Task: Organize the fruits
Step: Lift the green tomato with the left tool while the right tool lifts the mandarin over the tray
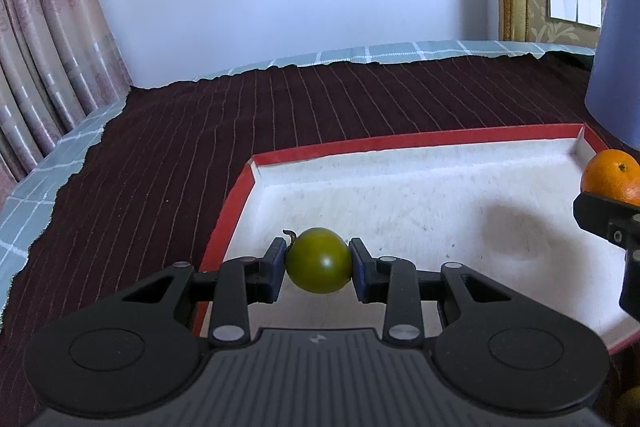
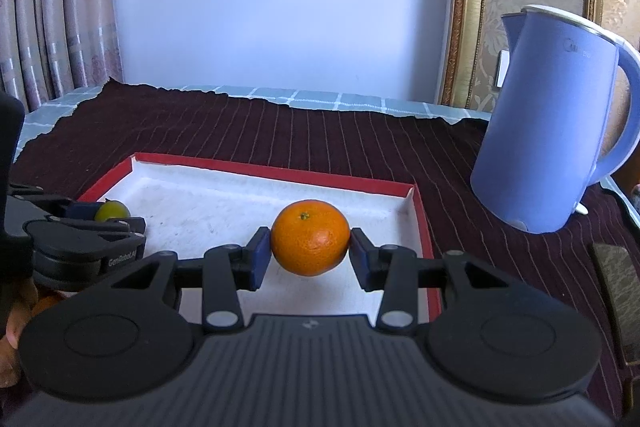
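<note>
Black two-finger left gripper [image 1: 319, 263] is clamped on a small round green fruit [image 1: 318, 259] above the near left corner of the shallow red-rimmed white tray [image 1: 400, 140]. Beside it, the black right gripper [image 2: 309, 246] pinches a round orange mandarin [image 2: 310, 236] over the tray's right half. Both fruits appear to hang clear of the white floor directly beneath, so each release looks like a plain lowering, the left hand nearer the left rim.

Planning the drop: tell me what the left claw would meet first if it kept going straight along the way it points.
Most likely the white floor of the red-rimmed tray. The left claw, shut on the green fruit, angles down over the tray's near-left part, and nothing lies ahead on that floor. Depth is uncertain.
</note>
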`<state>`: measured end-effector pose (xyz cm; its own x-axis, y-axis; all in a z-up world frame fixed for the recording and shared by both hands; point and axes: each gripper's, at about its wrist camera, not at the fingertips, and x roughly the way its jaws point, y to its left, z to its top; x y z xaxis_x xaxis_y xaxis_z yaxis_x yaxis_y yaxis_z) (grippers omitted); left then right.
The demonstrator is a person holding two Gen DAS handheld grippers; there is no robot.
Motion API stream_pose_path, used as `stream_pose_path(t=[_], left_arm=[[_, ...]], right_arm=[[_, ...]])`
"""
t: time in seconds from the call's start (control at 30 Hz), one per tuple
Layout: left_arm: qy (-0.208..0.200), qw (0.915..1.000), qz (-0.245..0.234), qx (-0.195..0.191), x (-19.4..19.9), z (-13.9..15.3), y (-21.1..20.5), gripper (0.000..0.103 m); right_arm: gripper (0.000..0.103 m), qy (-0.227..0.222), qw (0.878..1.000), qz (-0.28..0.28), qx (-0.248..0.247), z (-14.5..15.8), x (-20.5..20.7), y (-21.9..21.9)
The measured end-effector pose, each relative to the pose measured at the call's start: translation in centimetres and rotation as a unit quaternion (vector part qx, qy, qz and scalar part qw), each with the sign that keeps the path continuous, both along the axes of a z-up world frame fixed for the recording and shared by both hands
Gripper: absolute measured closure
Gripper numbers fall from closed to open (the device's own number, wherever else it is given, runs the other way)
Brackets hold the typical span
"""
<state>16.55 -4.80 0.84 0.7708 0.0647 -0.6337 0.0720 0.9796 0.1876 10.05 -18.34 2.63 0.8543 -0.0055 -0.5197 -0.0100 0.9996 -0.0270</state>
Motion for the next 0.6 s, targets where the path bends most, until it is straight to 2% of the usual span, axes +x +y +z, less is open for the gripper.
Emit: stream_pose_path(t=[0.6], left_arm=[[0.009, 1.0000, 0.004, 0.000, 2.6, -0.7, -0.9, 0.070]], right_arm=[[0.063, 0.028, 0.999, -0.016, -0.013, -1.1, 4.2, -0.2]])
